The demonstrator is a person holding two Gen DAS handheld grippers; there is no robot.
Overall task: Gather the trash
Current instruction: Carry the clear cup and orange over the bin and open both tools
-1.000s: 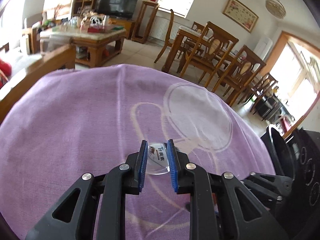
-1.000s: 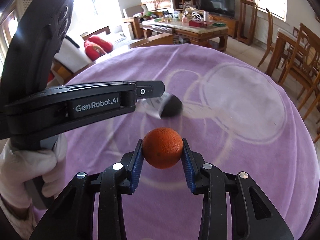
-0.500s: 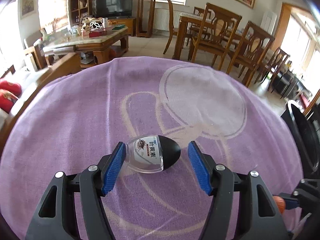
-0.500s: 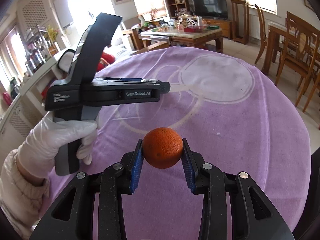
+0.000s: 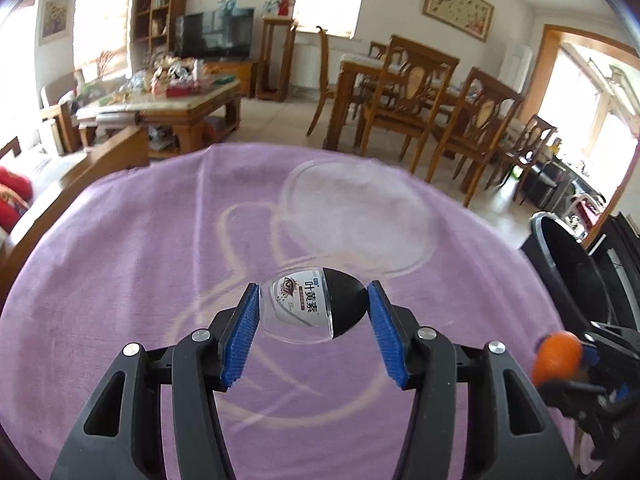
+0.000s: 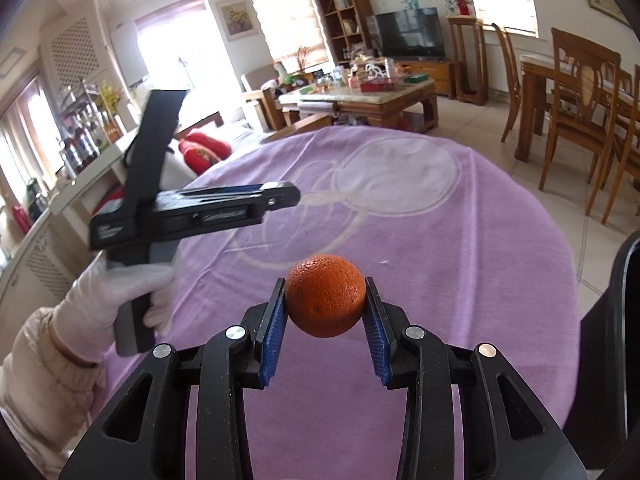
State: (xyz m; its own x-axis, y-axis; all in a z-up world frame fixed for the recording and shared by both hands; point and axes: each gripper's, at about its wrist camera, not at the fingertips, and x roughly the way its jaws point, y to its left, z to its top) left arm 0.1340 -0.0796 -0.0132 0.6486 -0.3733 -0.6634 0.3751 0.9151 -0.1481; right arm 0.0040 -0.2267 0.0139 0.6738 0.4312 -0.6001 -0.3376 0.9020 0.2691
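Observation:
My left gripper point(image 5: 313, 308) is shut on a small clear bottle point(image 5: 304, 308) with a black cap and a printed label, held end to end above the purple tablecloth point(image 5: 160, 264). My right gripper point(image 6: 325, 300) is shut on an orange point(image 6: 325, 295) and holds it above the cloth. The orange also shows at the right edge of the left wrist view point(image 5: 557, 358). The left gripper appears from the side in the right wrist view point(image 6: 280, 198), held by a white-gloved hand point(image 6: 116, 296); the bottle is hidden there.
A black bin point(image 5: 568, 264) stands at the table's right edge; its rim also shows in the right wrist view point(image 6: 624, 280). Wooden dining chairs point(image 5: 404, 108) and a coffee table point(image 5: 168, 108) stand beyond the table.
My left gripper closed on the bottle and lifted it off the cloth. Both grippers have risen and drawn back; the right one still holds the orange.

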